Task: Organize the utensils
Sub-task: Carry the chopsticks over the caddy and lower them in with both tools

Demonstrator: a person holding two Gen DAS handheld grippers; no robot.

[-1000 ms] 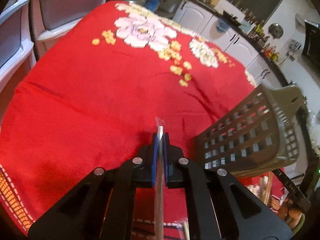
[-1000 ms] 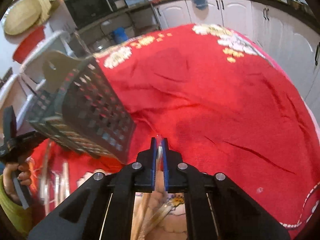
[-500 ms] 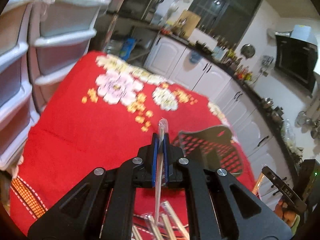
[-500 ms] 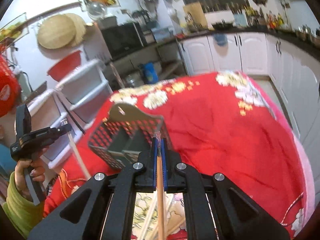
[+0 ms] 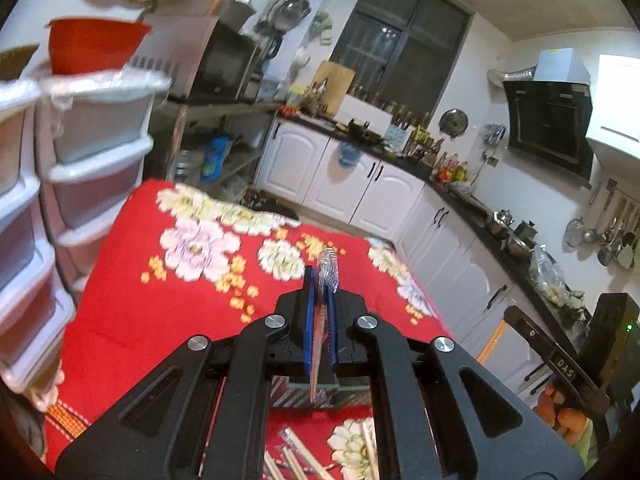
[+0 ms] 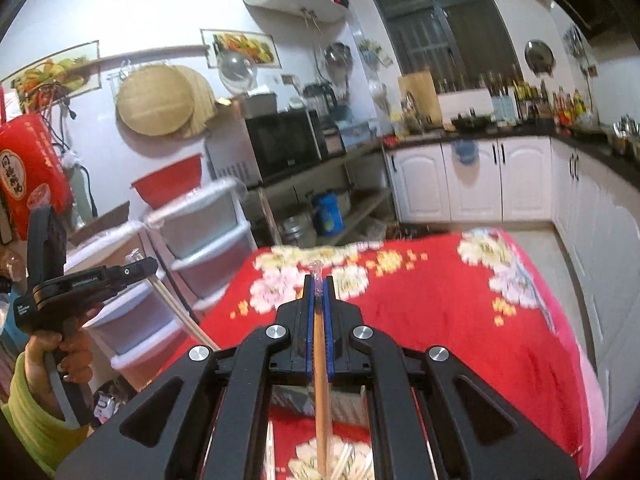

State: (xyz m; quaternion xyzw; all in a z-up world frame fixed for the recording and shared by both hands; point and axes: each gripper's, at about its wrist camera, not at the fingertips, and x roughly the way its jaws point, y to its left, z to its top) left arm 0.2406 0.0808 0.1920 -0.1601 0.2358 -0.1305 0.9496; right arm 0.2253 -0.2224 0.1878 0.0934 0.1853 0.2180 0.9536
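Now both grippers (image 5: 320, 312) (image 6: 318, 316) raised, level.

Both hand-held grippers are raised, aimed roughly level. Left hand-held gripper (image 5: 321, 280) is clamped on wrapped chopsticks (image 5: 327, 268). Right hand-held gripper (image 6: 318, 292) is clamped on a wooden chopstick (image 6: 320, 360).

Chopsticks (image 5: 296, 462) on red floral tablecloth (image 5: 132, 300)

My left tongs (image 5: 320, 304) pinch a plastic-wrapped chopstick pair (image 5: 326, 270), its clear tip poking past the blue pads. My right tongs (image 6: 319, 308) clamp a bare wooden chopstick (image 6: 321, 392) running lengthwise. More wrapped chopsticks (image 5: 296, 462) lie near on the red cloth.
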